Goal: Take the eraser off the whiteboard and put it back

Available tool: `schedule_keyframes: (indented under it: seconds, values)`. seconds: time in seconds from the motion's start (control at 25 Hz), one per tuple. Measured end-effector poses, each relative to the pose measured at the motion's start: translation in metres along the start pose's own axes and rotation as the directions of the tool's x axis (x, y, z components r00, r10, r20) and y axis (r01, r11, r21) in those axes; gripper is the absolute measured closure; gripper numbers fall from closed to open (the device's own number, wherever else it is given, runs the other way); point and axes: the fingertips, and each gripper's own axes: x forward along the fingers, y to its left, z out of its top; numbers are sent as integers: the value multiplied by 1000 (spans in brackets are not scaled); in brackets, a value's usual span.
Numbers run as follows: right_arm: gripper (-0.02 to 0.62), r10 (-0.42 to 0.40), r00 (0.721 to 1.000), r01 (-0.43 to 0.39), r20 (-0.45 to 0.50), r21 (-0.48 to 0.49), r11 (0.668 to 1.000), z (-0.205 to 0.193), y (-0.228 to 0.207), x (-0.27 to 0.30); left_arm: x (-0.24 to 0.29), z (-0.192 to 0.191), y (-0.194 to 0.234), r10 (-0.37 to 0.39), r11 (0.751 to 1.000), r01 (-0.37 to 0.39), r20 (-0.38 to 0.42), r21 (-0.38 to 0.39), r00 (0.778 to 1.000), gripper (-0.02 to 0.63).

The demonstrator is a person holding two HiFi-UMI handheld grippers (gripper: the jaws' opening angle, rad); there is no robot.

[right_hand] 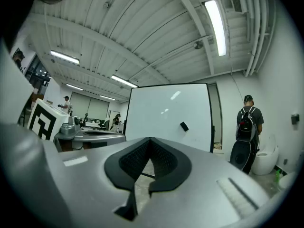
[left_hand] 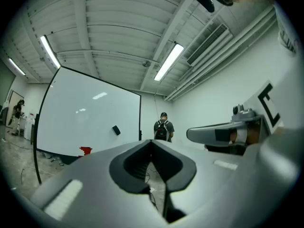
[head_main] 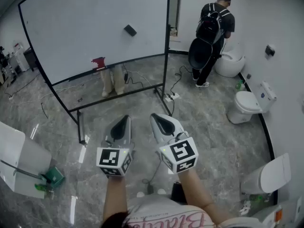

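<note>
A small black eraser (head_main: 130,30) sticks to the white whiteboard (head_main: 76,27), right of its middle, far ahead of both grippers. It also shows as a dark spot in the left gripper view (left_hand: 116,130) and in the right gripper view (right_hand: 184,126). My left gripper (head_main: 122,122) and right gripper (head_main: 159,120) are held side by side over the floor, pointing level toward the board. The left gripper (left_hand: 152,143) has its jaws together with nothing in them. The right gripper (right_hand: 149,140) is likewise shut and empty.
A red object (head_main: 99,63) sits at the board's lower edge. A person with a backpack (head_main: 212,26) stands at the back right beside white toilets (head_main: 247,106). Cables and a power strip (head_main: 172,97) lie by the board's frame foot. A green item (head_main: 52,176) is at the left.
</note>
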Motion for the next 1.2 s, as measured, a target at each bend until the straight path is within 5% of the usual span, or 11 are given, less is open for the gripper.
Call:
schedule_keyframes:
  seconds: [0.28,1.2]
  values:
    - [595,22,1000,-22,-5,-6,1000,-16,4,-8,0,-2,-13,-24,1000,24,12,-16,1000,606]
    - [594,92,996,-92,-15,35,995,-33,-43,-14,23,-24,-33,87,995,-88,-12,-54,996,607]
